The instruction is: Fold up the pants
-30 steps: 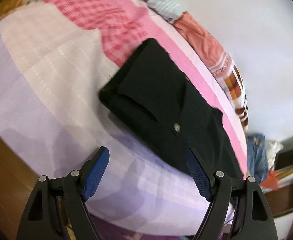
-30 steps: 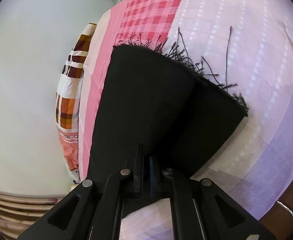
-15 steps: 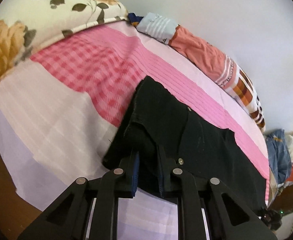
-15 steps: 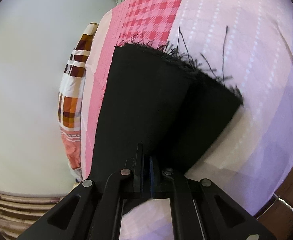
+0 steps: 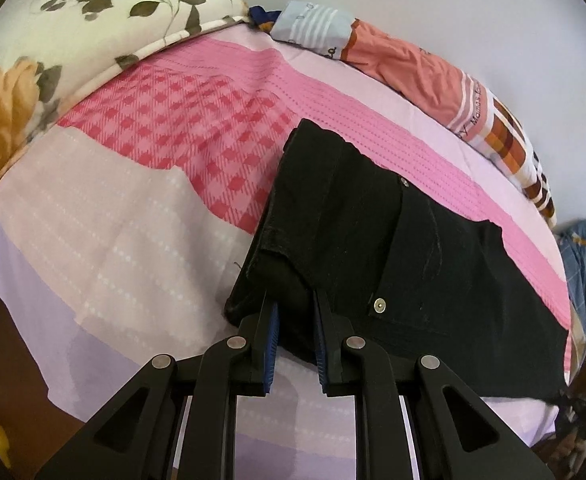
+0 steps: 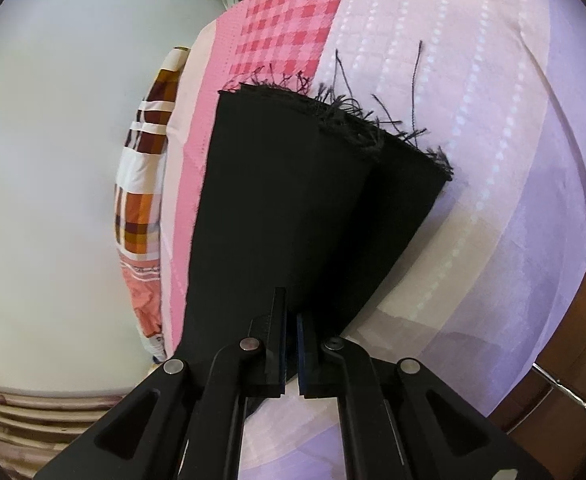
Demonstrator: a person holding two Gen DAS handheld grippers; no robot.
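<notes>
Here, a pair of black denim pants (image 5: 393,240) lies flat across a bed covered by a pink, lilac and red-checked patchwork sheet (image 5: 133,208). The left tool (image 5: 295,320) is closed on the waistband corner, its blue-lined fingers (image 5: 271,328) pinching a thick bunch of black cloth near a silver rivet (image 5: 379,306). The right tool (image 6: 291,340) is clamped almost fully together on the leg end of the pants (image 6: 293,208), whose two stacked legs fan away to frayed hems (image 6: 353,120) with loose threads. A cream pillow with orange flowers (image 5: 53,40) sits at the head of the bed. A rumpled orange and checked cloth (image 5: 433,76) lies along the far edge, against a pale wall (image 5: 493,8).
</notes>
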